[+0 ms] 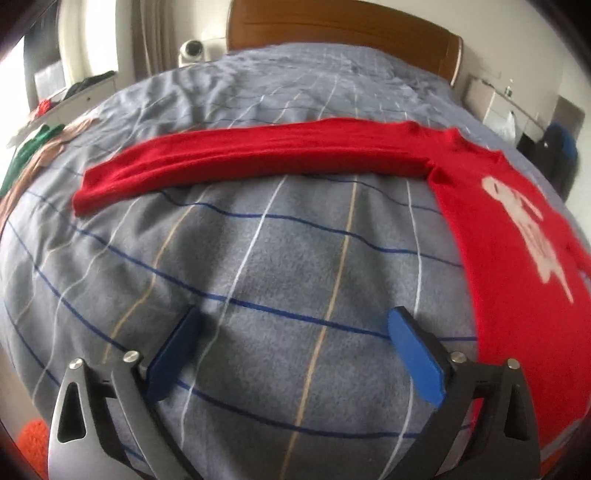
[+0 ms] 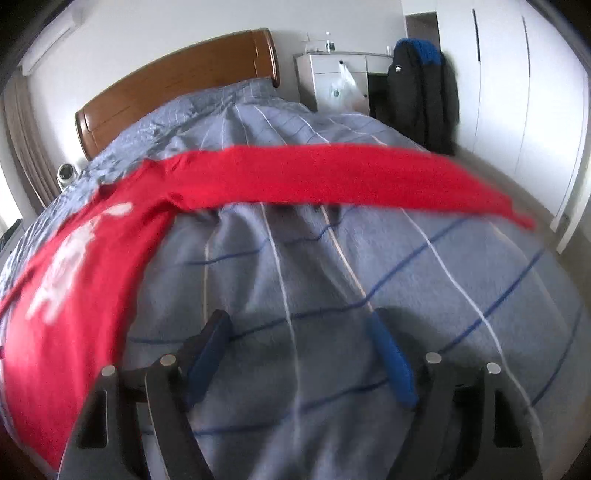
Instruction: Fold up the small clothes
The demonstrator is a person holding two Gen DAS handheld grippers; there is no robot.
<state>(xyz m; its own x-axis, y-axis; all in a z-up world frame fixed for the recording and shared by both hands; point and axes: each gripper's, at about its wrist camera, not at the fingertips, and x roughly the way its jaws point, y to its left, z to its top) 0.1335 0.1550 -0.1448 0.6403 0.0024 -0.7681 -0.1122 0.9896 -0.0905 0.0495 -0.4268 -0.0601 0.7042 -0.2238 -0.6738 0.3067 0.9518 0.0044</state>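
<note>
Left wrist view: the red sweater (image 1: 517,258) lies flat on the grey checked duvet (image 1: 258,277), its body to the right of the left gripper (image 1: 291,332) and its sleeve (image 1: 240,162) stretched out leftward across the bed, well ahead of the fingertips; the sleeve's long axis runs crosswise to the gripper's line of sight; the jaws stand wide apart with nothing between them; the blue pads (image 1: 413,354) hover over bare duvet.

Right wrist view: the same sweater (image 2: 74,277) sits to the left of the right gripper (image 2: 299,332), and the other sleeve (image 2: 332,177) extends rightward ahead, its cuff reaching the bed's edge; the jaws here are likewise spread and empty.

Judgement: each sleeve lies nearer its own side's gripper, so each cuff is best taken by that hand and folded inward over the body.

Only the left view shows other clothes (image 1: 33,155) heaped at the far left of the bed; only the right view shows the wardrobe (image 2: 517,92) and the dark jacket (image 2: 421,92); both show the wooden headboard (image 1: 332,26).
</note>
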